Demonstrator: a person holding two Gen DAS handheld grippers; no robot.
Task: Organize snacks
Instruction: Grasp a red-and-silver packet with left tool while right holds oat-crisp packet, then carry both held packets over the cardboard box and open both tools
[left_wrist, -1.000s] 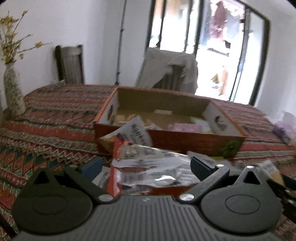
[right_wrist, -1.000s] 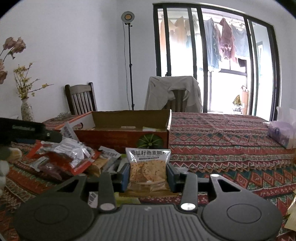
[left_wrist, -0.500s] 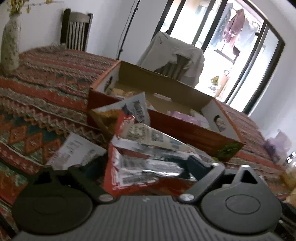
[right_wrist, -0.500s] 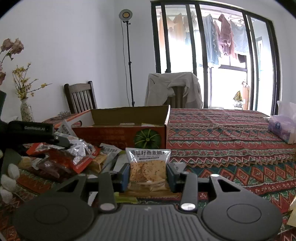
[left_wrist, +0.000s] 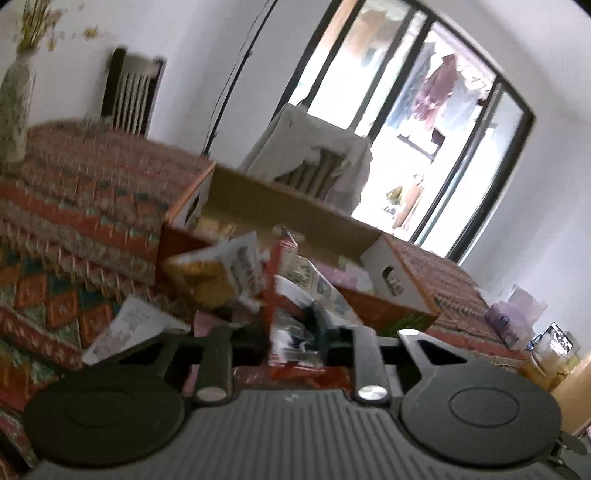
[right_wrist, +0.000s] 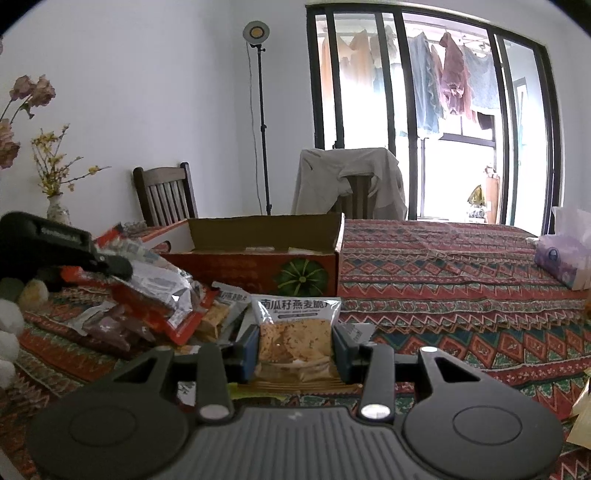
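Left tongs (left_wrist: 291, 341) pinching red-and-silver foil snack bag (left_wrist: 291, 295) by one crumpled edge; bag tilted, mostly ahead of the pads, above the loose snack pile (right_wrist: 155, 314) on the bench (right_wrist: 461, 295). Right tongs (right_wrist: 294, 349) pressed on clear crisp packet (right_wrist: 294, 332) from both sides, packet upright, just above the patterned cloth. Cardboard box (right_wrist: 266, 254) open behind the pile, some packets already inside.

Risks, judged only:
- Edge pinch on slick foil: likely to slip out or swing on the way to the box, dropping short on the bench.
- Hanging part of bag close to yellow cracker packet (left_wrist: 214, 269) leaning at the box's near wall: could snag, drag it off or knock it over.
- Near box wall high: bag may catch the rim if carried low.
- Hard squeeze on crisp packet: contents may crush.
- Left view blurred; grip depth hard to confirm.
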